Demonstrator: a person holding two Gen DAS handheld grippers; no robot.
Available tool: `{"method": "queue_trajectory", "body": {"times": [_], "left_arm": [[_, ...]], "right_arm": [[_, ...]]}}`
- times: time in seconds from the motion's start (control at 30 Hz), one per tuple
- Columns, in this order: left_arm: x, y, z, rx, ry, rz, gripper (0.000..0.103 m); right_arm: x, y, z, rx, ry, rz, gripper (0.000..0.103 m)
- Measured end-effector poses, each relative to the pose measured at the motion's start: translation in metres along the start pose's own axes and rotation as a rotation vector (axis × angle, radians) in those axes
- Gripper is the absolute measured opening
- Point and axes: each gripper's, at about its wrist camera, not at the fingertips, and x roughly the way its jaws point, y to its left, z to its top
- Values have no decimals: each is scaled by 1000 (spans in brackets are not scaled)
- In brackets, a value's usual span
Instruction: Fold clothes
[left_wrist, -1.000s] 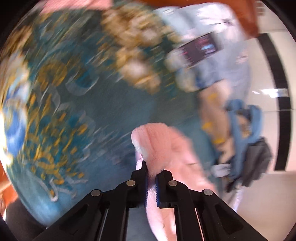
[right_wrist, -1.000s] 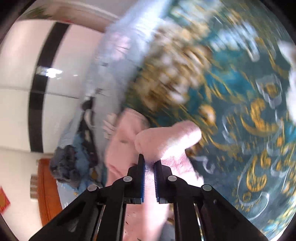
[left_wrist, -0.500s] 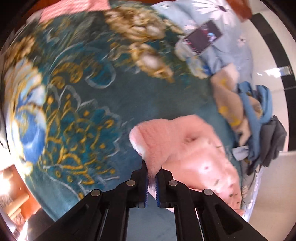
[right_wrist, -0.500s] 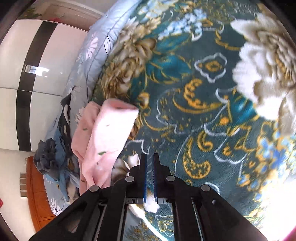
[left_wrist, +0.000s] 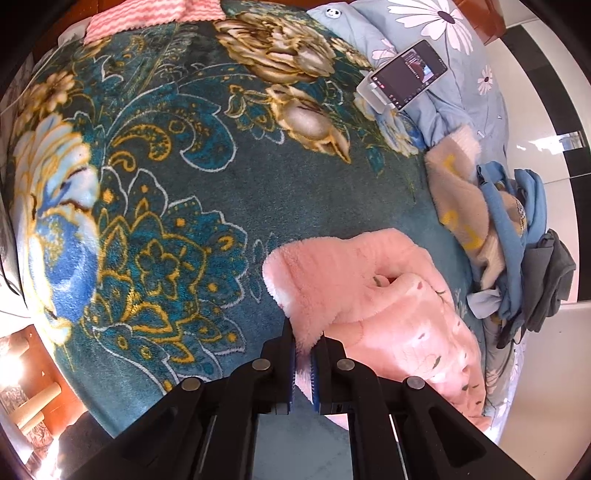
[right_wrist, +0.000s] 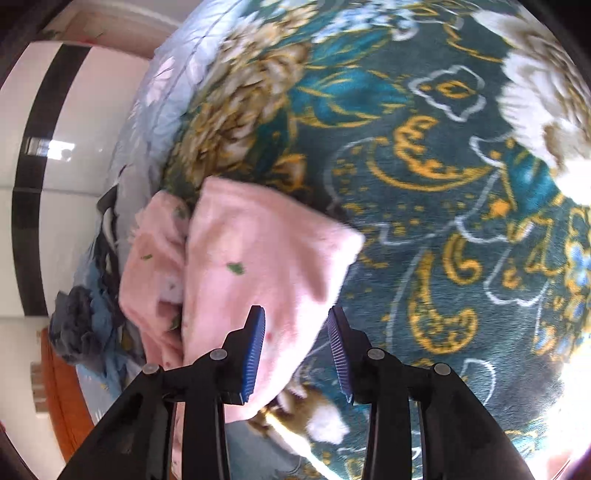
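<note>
A fluffy pink garment (left_wrist: 369, 295) with small leaf prints lies bunched on a teal floral blanket (left_wrist: 184, 184). My left gripper (left_wrist: 303, 341) is shut on the garment's near edge. In the right wrist view the same pink garment (right_wrist: 258, 258) lies folded over on the blanket (right_wrist: 443, 184). My right gripper (right_wrist: 297, 332) is open just above the garment's near end, holding nothing.
A phone on a stand (left_wrist: 406, 77) rests on a light blue flowered quilt (left_wrist: 443, 37). A pile of beige, blue and grey clothes (left_wrist: 509, 240) sits at the bed's edge; it also shows in the right wrist view (right_wrist: 81, 325). A pink striped cloth (left_wrist: 147, 14) lies at the far end.
My right gripper let go of the pink garment and opened. The garment now lies down on the blanket. My left gripper keeps its hold and has steadied.
</note>
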Motion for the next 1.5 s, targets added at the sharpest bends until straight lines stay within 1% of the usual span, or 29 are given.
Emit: {"method": "queue_trajectory", "body": {"times": [0.07, 0.13, 0.2, 0.27, 0.3, 0.33, 0.4, 0.43, 0.53, 0.6, 0.63, 0.67, 0.7, 0.77, 0.8, 0.87, 0.9, 0.97, 1.07, 1.13, 1.23, 1.3, 1.37, 1.47, 1.5], "left_arm": [[1, 1, -1, -4, 2, 0, 7], [1, 3, -1, -10, 2, -1, 7], [0, 4, -2, -15, 0, -8, 7], [0, 4, -1, -17, 0, -12, 7], [0, 4, -1, -17, 1, -13, 7], [-1, 4, 0, -18, 2, -14, 7], [-2, 3, 1, -22, 0, -19, 7], [-5, 2, 2, -20, -6, -26, 7], [-16, -4, 7, 1, -35, -64, 7], [-26, -9, 9, 44, -53, -97, 7], [-29, -11, 9, 72, -59, -100, 7], [-29, -12, 8, 98, -58, -88, 7], [-27, -11, 6, 127, -50, -64, 7], [-17, -5, 2, 151, -17, -21, 7], [-11, 1, 0, 142, -1, -10, 7], [-1, 12, -4, 118, 21, 7, 7], [1, 16, -5, 107, 25, 8, 7], [4, 23, -6, 87, 29, 10, 7], [-1, 19, -7, 107, 6, -6, 7], [-4, 14, -6, 136, 1, -1, 7], [-1, 16, -8, 143, 11, 18, 7], [7, 21, -9, 117, 37, 35, 7], [10, 24, -7, 97, 48, 35, 7], [9, 20, -6, 124, 46, 40, 7], [9, 18, -6, 137, 47, 43, 10]], "right_arm": [[7, -14, 4, 61, 9, 0, 37], [11, -19, 6, 100, -6, 11, 36], [13, -17, 7, 120, -26, 28, 37], [15, -13, 9, 132, -38, 74, 36], [17, -10, 10, 145, -33, 91, 27], [20, -8, 12, 161, -25, 95, 8], [21, -1, 15, 176, -17, 91, 6], [18, 4, 17, 165, -20, 92, 4], [-11, 27, 27, 45, -68, 119, 3], [-41, 40, 33, -54, -110, 149, 3], [-54, 39, 33, -90, -128, 149, 3], [-67, 38, 33, -127, -147, 149, 3], [-78, 34, 33, -152, -162, 141, 3], [-83, 4, 30, -130, -162, 60, 3], [-82, -13, 28, -105, -154, 18, 3], [-76, -47, 23, -35, -127, -38, 3], [-73, -62, 20, -6, -116, -62, 3], [-70, -80, 13, 19, -107, -91, 3], [-75, -86, 10, 12, -116, -95, 3], [-77, -85, 10, -10, -124, -102, 3], [-75, -85, 11, -29, -124, -130, 3], [-68, -89, 11, -24, -114, -160, 3], [-60, -95, 9, -2, -99, -181, 3], [-55, -93, 7, -15, -90, -204, 3], [-55, -91, 7, -26, -87, -209, 3]]}}
